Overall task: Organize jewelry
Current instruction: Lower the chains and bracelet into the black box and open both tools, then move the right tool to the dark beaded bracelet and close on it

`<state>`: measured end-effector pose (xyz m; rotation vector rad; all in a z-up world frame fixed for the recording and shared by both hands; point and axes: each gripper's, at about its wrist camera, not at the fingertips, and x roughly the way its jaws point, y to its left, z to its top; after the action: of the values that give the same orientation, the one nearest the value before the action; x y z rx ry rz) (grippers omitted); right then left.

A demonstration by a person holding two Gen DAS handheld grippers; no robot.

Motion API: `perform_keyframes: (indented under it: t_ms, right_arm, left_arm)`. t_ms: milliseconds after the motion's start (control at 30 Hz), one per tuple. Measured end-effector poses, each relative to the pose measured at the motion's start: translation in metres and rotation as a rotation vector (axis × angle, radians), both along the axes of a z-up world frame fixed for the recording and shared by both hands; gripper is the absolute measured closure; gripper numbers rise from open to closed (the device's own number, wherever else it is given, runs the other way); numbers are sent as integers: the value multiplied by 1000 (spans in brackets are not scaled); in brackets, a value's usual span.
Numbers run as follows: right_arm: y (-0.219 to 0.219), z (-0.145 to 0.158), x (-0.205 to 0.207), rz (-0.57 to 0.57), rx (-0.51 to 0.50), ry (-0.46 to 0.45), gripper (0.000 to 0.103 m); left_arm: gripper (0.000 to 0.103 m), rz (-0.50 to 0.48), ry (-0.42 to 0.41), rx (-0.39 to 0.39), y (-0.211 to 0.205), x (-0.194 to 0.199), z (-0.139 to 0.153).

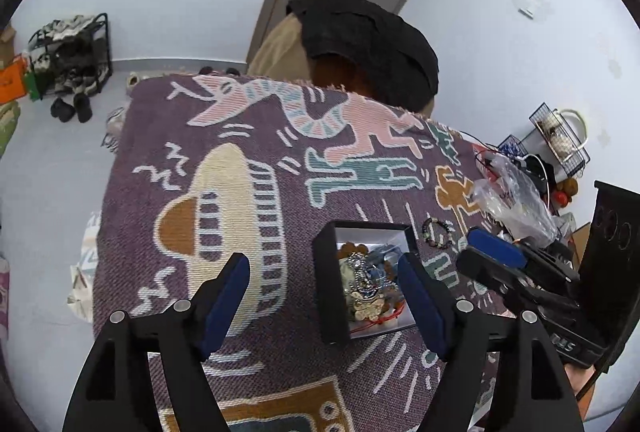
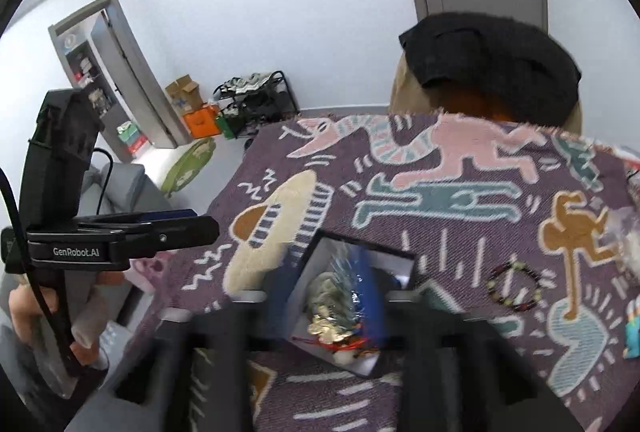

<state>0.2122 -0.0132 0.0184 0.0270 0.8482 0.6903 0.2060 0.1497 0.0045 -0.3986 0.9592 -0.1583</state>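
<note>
The right gripper [image 2: 320, 312], jaws apart and holding nothing, hovers above the black jewelry box [image 2: 404, 256]; 1 beaded bracelet [image 2: 514, 286] lies on the blanket [image 2: 460, 160] just to its right, nearer than to the open left gripper [image 1: 324, 296].

The left gripper [image 1: 324, 296] was held pointing steeply downward, its jaws spread wide, and nothing was gripped between the blue pads [image 1: 226, 296]. The right gripper [image 2: 316, 316] was likewise angled downward; its fingers [image 2: 224, 328] were smeared by motion blur in its own view, but in the left wrist view its jaws were seen parted, with nothing pinched. A hand [image 2: 52, 316] was seen wrapped around the left gripper's handle in the right wrist view.
</note>
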Motion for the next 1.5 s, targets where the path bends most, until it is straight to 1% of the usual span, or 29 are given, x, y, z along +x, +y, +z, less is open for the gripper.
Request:
perform_keyframes:
  t_ms: [33, 100, 300, 467, 600, 833, 967, 1133, 1300, 1367, 1433, 1467, 1500]
  right_arm:
    - [-2, 1, -1, -9, 9, -9, 45]
    - [-5, 2, -2, -23, 7, -19, 45]
    - [-34, 0, 3, -88, 18, 7, 44]
    - [-76, 0, 10, -166, 27, 15, 44]
    - [-105, -5, 18, -225, 15, 28, 44]
    - [-135, -33, 36, -281, -37, 70, 46]
    - [-145, -55, 50, -304, -70, 111, 53]
    - [-147, -81, 69, -317, -113, 151, 66]
    - [-144, -101, 87, -322, -143, 180, 67]
    - [-143, -110, 94, -323, -162, 189, 74]
    - [-140, -119, 99, -314, -183, 204, 83]
    - [-140, -123, 101, -310, -191, 208, 86]
    - [-140, -123, 100, -310, -197, 184, 90]
  left_arm:
    - [25, 3, -2, 4, 1, -1, 0]
    - [24, 4, -7, 12, 2, -3, 1]
    - [24, -9, -16, 12, -5, -3, 4]
    - [24, -38, -37, 25, -29, 5, 9]
    - [24, -67, -50, 31, -51, 14, 11]
    - [24, -111, -38, 45, -87, 33, 3]
    - [24, -126, -29, 55, -103, 42, -2]
    - [24, -142, -14, 65, -120, 55, -9]
    - [24, -171, -12, 60, -138, 69, -15]
    - [24, -182, -14, 62, -144, 72, -17]
    - [27, -193, -13, 72, -151, 78, -19]
    - [31, -197, -8, 76, -155, 81, -21]
    - [34, -200, -3, 76, -157, 83, -22]
